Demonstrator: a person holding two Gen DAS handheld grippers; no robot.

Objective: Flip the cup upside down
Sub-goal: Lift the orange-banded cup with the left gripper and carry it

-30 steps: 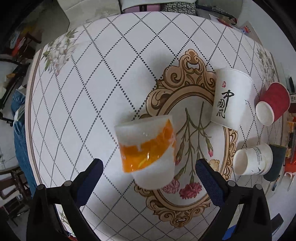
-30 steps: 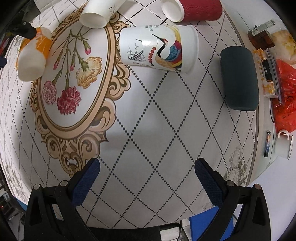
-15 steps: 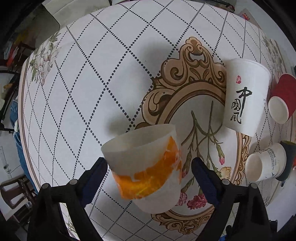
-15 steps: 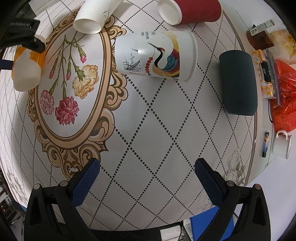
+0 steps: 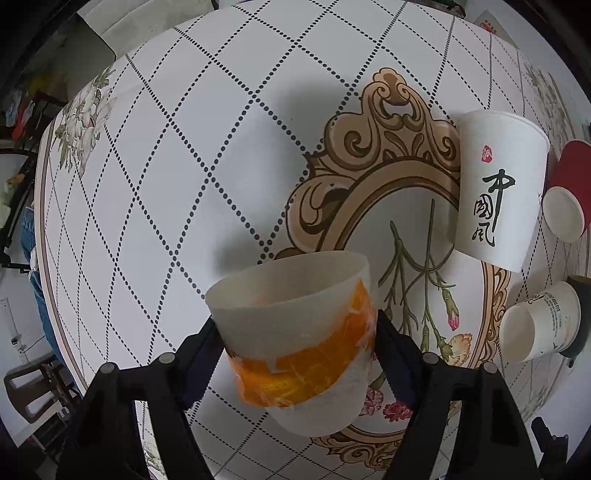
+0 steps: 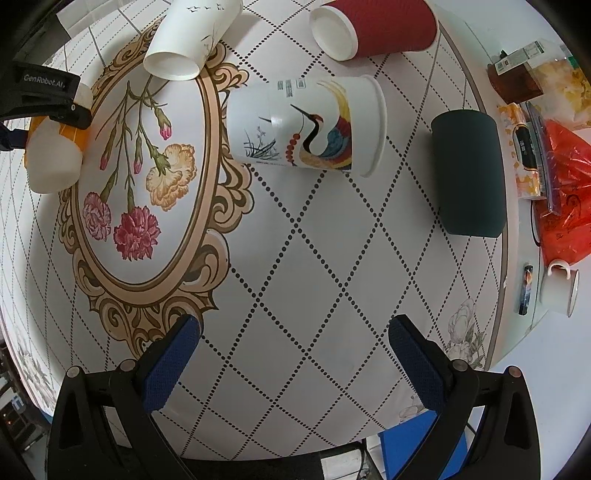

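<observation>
Left gripper (image 5: 299,343): we see its jaws clamped on the orange-banded cup (image 5: 295,332).
Cup position: lying tilted on the tablecloth (image 5: 207,155), beside the oval floral frame (image 6: 147,177).
Right gripper (image 6: 293,354): our view shows jaws spread, holding nothing.

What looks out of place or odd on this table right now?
Several cups lie tipped on their sides: the crane-print cup, red cup, dark green cup and calligraphy cup. The orange-banded cup between the left gripper fingers has a patchy, scuffed band.

Left claw (image 5: 299,339) closed on something; right claw (image 6: 295,332) wide apart.
</observation>
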